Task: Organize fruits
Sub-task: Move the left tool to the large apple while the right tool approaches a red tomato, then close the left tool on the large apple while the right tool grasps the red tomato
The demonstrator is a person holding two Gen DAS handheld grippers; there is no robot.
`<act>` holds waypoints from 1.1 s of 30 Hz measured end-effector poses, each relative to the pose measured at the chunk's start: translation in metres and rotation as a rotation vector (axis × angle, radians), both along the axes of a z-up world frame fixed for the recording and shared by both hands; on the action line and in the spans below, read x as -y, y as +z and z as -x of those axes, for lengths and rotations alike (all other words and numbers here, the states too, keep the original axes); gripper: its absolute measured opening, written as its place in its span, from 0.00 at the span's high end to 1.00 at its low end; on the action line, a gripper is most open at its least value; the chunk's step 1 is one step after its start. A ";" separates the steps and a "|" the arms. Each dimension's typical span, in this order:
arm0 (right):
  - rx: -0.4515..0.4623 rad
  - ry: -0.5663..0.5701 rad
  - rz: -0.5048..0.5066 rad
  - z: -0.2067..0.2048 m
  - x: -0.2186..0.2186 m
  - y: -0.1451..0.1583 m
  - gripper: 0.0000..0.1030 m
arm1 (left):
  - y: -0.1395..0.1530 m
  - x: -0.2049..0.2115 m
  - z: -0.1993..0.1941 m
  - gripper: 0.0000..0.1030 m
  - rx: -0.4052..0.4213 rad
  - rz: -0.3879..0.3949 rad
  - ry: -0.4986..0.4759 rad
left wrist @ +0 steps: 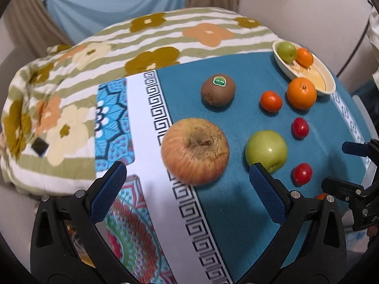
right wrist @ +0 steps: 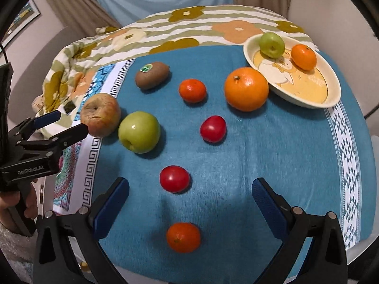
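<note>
Your left tongs (left wrist: 187,189) and right tongs (right wrist: 190,203) both gaped wide, empty — russet apple (left wrist: 194,151) and tomato (right wrist: 174,179) just ahead.

3 apples (right wrist: 139,132), 4 oranges (right wrist: 246,89), 2 tomatoes (right wrist: 213,128), 1 kiwi (right wrist: 152,74)

Two black plastic grippers: left gripper (left wrist: 187,184), right gripper (right wrist: 189,196). Blue textured pads (right wrist: 111,203) on angled fingers, silver screws at the pivots, "GenRobot.AI" printed in grey. Fuzzy pale sleeve (right wrist: 14,255) at the wrist.
</note>
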State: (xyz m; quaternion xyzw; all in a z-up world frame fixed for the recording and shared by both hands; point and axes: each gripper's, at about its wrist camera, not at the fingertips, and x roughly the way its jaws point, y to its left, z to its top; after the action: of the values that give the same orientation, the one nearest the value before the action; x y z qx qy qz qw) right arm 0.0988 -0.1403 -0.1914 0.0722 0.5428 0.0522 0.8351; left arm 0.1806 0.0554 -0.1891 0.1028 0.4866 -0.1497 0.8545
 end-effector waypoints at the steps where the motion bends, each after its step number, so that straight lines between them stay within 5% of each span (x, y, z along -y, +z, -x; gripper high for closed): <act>1: -0.005 -0.011 -0.001 -0.001 0.000 -0.003 0.00 | -0.004 0.002 -0.004 0.00 -0.003 -0.003 -0.014; 7: -0.043 -0.016 0.003 -0.002 -0.011 -0.020 0.00 | -0.023 0.010 -0.019 0.00 -0.020 -0.016 -0.068; 17: -0.062 -0.019 0.008 -0.001 -0.018 -0.028 0.16 | -0.035 0.005 -0.029 0.05 -0.040 0.018 -0.088; 22: -0.064 -0.016 0.012 0.000 -0.021 -0.029 0.24 | -0.036 0.007 -0.029 0.22 -0.044 0.042 -0.114; 33: -0.088 -0.005 0.021 -0.008 -0.030 -0.033 0.39 | -0.035 -0.002 -0.024 0.23 -0.068 0.066 -0.074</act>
State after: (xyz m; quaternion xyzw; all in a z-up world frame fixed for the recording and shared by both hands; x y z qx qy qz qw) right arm 0.1065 -0.1107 -0.2245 0.0670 0.5791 0.0411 0.8114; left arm 0.2043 0.0569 -0.2236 0.0872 0.5061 -0.2005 0.8343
